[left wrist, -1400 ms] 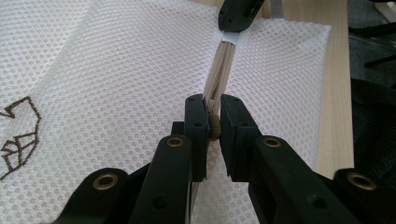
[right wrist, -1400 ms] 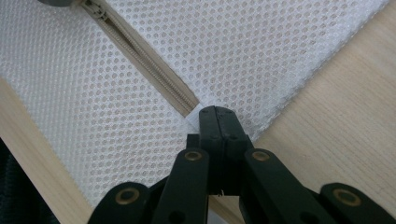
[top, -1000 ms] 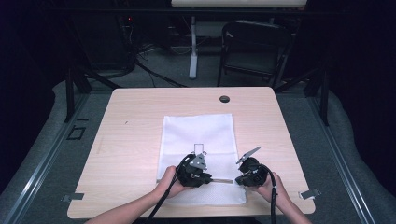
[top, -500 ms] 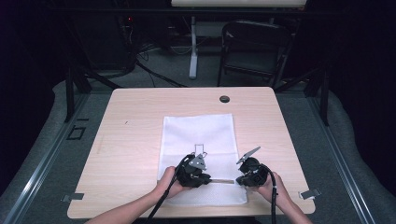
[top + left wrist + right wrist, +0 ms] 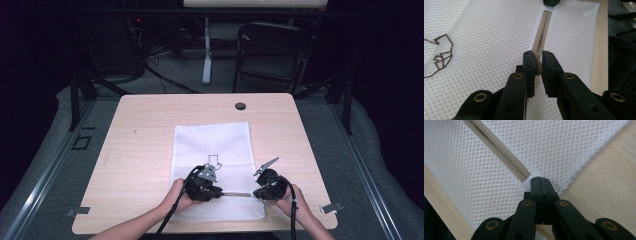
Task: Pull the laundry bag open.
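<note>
Around the pale wood surface [image 5: 150,130] we've got a pretty dark room: grey floor, a folding chair [image 5: 272,55] and a white stand leg [image 5: 206,55] behind the far edge, plus a small black round cap [image 5: 240,106] near that edge. On the near half lies our white mesh bag [image 5: 215,145], flat, with a little outlined drawing [image 5: 214,161] stitched on it and a beige zipper [image 5: 236,194] running across near its near end. Both our forearms come in from the bottom, hands low over the bag, tongs pointed toward each other along the zipper line. Our left tongs [image 5: 538,68] are nearly closed, pinching the zipper pull [image 5: 538,68] between the jaws, and the zipper tape rises a bit off the mesh ahead of them. Our right tongs [image 5: 540,185] are squeezed fully together on the white tab at the zipper's end [image 5: 528,180], right at the bag's edge where mesh meets wood.
</note>
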Demonstrator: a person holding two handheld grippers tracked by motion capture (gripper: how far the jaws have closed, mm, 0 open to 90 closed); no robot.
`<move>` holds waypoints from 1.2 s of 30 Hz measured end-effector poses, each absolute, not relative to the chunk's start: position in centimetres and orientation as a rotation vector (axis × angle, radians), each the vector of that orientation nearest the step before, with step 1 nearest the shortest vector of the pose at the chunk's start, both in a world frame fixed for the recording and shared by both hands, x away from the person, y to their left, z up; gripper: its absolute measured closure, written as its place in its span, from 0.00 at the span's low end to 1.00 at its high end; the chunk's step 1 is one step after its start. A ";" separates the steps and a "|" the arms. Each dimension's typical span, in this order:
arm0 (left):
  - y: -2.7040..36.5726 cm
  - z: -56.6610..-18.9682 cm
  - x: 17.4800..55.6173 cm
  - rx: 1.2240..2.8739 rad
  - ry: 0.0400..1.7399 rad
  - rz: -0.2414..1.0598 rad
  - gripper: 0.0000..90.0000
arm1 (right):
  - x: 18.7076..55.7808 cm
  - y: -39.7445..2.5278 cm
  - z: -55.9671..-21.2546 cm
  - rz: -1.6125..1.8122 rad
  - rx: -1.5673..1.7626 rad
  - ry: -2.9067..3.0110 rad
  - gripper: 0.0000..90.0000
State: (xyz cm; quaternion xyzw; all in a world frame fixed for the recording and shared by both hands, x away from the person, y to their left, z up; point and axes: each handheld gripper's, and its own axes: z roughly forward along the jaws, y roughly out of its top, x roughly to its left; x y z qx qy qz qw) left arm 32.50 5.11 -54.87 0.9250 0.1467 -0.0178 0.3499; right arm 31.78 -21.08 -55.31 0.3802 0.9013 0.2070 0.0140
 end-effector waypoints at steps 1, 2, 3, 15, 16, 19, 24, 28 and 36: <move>5.3 -54.8 32.5 2.397 0.381 -0.045 0.91 | 31.8 -21.1 -55.3 0.643 1.185 2.805 1.00; 5.3 -54.8 32.5 2.393 0.383 -0.048 0.91 | 31.8 -21.1 -55.3 0.643 1.185 2.805 1.00; 5.4 -54.8 32.5 2.405 0.381 -0.037 0.91 | 31.8 -21.1 -55.3 0.643 1.184 2.805 1.00; 6.3 -54.6 32.5 2.397 0.388 -0.047 0.91 | 31.8 -21.2 -55.3 0.632 1.180 2.812 1.00; 6.3 -54.6 32.4 2.399 0.382 -0.043 0.91 | 31.8 -21.2 -55.2 0.628 1.178 2.811 1.00; 6.4 -54.6 32.5 2.401 0.381 -0.046 0.91 | 31.8 -21.2 -55.2 0.628 1.179 2.811 1.00; 6.7 -54.5 32.4 2.396 0.384 -0.049 0.91 | 31.8 -21.2 -55.3 0.639 1.186 2.807 1.00; 6.9 -54.6 32.4 2.402 0.389 -0.045 0.91 | 31.8 -21.2 -55.2 0.627 1.179 2.811 1.00; 7.4 -54.5 32.4 2.399 0.391 -0.047 0.91 | 31.8 -21.2 -55.3 0.638 1.189 2.803 1.00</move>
